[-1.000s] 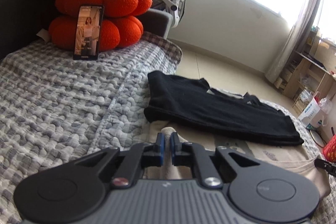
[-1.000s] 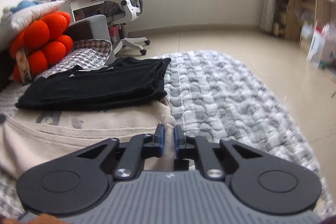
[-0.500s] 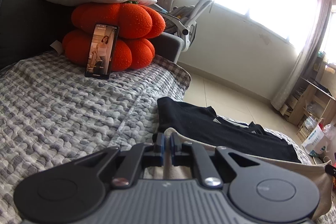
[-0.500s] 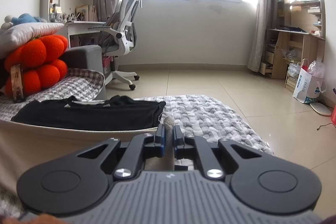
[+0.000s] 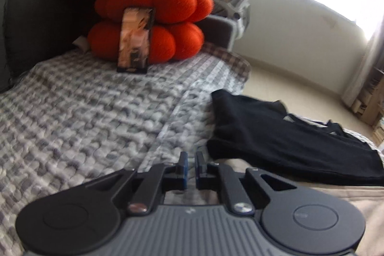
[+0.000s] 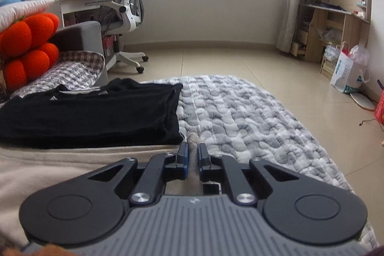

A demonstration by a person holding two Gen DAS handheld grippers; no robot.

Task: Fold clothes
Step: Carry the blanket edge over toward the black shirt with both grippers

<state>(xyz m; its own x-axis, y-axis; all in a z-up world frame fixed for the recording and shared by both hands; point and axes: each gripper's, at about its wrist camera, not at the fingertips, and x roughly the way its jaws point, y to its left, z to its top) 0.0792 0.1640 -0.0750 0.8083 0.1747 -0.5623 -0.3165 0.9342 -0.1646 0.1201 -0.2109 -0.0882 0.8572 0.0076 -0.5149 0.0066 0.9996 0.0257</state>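
1. Two claws work the beige garment (image 6: 60, 167) on the bed (image 6: 252, 116). Half a second ago both held its edge raised; now the left claw (image 5: 189, 168) is nearly shut with no cloth visible between its pads.
2. Right claw (image 6: 192, 160) is opening, a pinch of beige cloth still between its pads.
3. This fold looks laid; smoothing or another fold probably follows.
4. Its long axis runs from claw to claw, just beside the folded black clothes (image 6: 91, 112).

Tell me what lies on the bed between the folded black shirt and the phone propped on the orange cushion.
Only bare grey quilt lies between the black shirt and the phone, shown in the left wrist view.
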